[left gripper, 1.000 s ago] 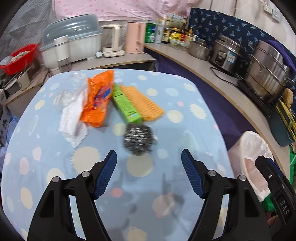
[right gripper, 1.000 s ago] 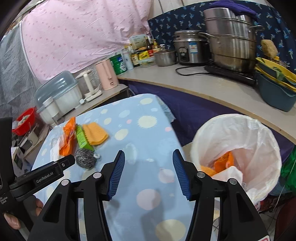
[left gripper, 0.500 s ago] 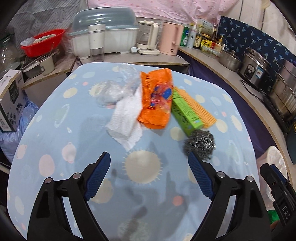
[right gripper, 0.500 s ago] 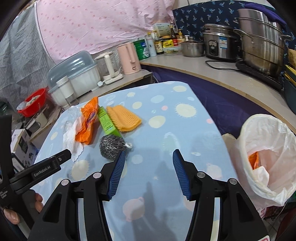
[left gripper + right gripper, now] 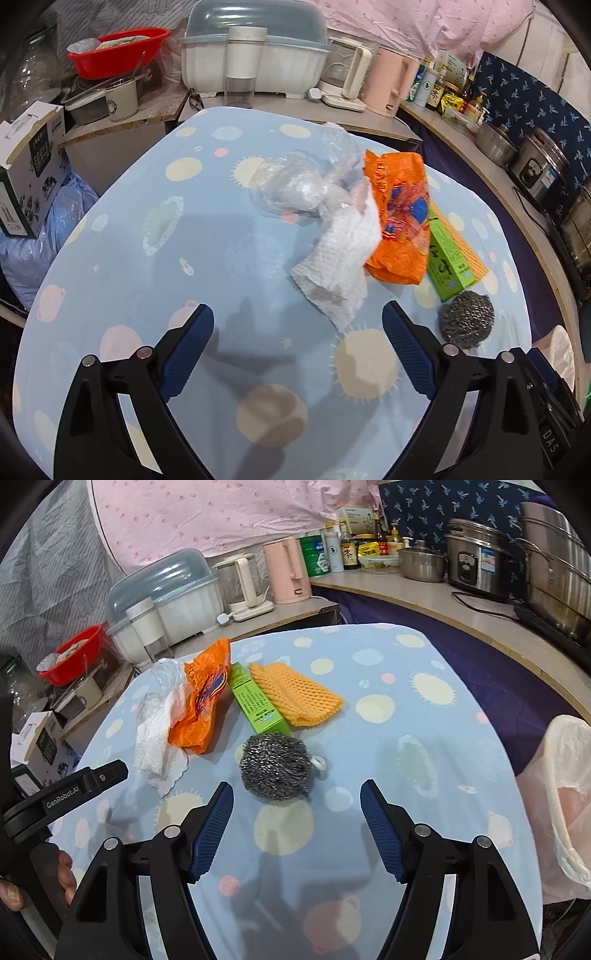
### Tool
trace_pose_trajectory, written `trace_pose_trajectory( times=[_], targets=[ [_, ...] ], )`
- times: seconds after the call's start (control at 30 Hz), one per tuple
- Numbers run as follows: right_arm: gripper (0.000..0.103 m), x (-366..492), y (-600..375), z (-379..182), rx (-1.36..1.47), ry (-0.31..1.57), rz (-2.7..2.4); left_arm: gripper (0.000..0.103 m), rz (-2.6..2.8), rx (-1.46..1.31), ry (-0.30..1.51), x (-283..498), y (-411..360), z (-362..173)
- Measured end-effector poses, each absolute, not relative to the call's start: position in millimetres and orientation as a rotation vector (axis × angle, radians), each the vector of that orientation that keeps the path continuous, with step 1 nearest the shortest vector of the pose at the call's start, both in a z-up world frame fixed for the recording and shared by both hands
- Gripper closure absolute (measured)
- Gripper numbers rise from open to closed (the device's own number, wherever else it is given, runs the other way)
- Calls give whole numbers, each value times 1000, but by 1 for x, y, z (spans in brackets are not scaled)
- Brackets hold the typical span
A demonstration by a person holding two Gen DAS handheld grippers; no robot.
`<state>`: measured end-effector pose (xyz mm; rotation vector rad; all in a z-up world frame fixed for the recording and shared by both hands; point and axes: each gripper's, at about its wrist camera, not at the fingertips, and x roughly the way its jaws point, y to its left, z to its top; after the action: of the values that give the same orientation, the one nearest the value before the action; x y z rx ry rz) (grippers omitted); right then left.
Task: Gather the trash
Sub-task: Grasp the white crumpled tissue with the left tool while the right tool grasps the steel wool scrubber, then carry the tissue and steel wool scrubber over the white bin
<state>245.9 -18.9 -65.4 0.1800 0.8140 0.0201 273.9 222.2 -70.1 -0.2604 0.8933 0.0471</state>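
A blue spotted table [image 5: 129,266] fills both views. At centre lie an orange wrapper [image 5: 400,218], white paper towel [image 5: 341,258] and steel scourer [image 5: 277,766]. The left gripper [image 5: 297,347] and right gripper [image 5: 297,827] are both opening wide, nothing between their fingers.

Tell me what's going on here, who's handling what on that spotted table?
A person holds a gripper in each hand over a table of trash. Neither holds anything; both sets of jaws are opening. The right gripper is lined up on the steel wool ball, which lies just ahead of its fingers. The left gripper faces the crumpled paper towel, beside an orange wrapper, a green box and clear plastic. A lined bin waits at the table's right edge.
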Motion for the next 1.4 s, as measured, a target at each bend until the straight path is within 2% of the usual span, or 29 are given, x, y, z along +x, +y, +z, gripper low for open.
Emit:
trace_pose_trajectory(
  times=[0.73, 0.8, 0.83, 0.87, 0.9, 0.97, 1.03, 1.17, 1.4],
  targets=[
    [34, 301, -1, -99, 176, 870, 18, 16, -20, -271, 920, 324, 224, -96],
    [38, 303, -1, -100, 180, 871, 20, 25, -31, -278, 920, 326, 223, -97],
    [47, 303, -2, -100, 181, 875, 23, 37, -42, -280, 923, 328, 222, -98],
    [49, 303, -2, -101, 181, 878, 26, 48, -59, -282, 929, 329, 221, -98],
    [49, 302, -3, -101, 184, 873, 26, 53, -74, -284, 934, 330, 221, -99],
    [52, 300, -3, -99, 188, 868, 28, 75, -95, -283, 942, 330, 219, -99],
    [53, 297, -4, -98, 193, 866, 32, 85, -106, -280, 941, 326, 217, -97],
    [54, 287, -6, -92, 208, 851, 38, 94, -109, -273, 918, 313, 214, -88],
    [54, 261, -14, -73, 230, 807, 44, 96, -124, -292, 875, 282, 212, -64]
  ],
)
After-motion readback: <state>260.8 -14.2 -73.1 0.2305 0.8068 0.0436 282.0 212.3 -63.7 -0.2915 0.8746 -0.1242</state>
